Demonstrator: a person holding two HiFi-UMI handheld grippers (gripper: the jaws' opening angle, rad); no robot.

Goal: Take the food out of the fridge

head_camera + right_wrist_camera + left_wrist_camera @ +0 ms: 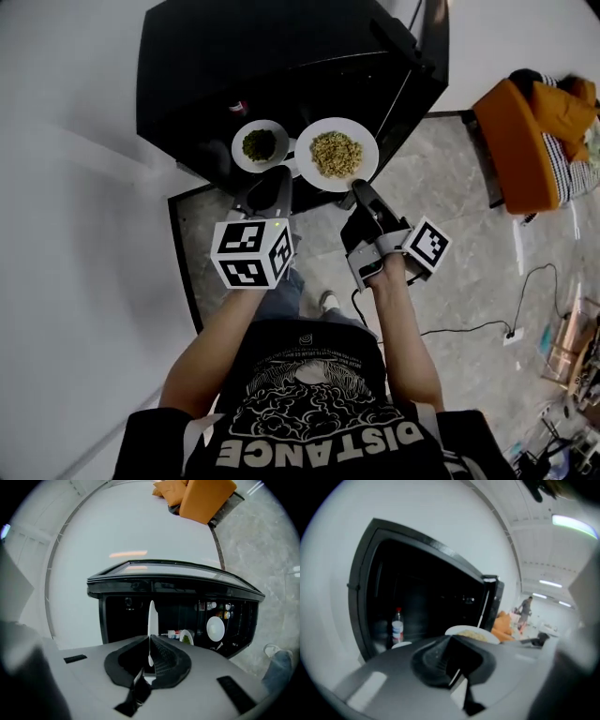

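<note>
Grey stone floor (441, 216) is seen underfoot. At the centre of the head view, the right tongs (362, 190) are clamped on the rim of the large plate (314, 178) of yellowish food, apparently held outside the open fridge (281, 56). The left tongs (272, 180) appear closed on nothing. Beyond them, the small plate (242, 155) of greens seems to be lying on a shelf by the bottle (397, 626). By this reading, one dish is out and one is yet to be taken.

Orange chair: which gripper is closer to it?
Right. The right gripper, holding the big plate, is on the orange chair's side. The left gripper, holding the small plate, is farther off, on the other side of the right one.
</note>
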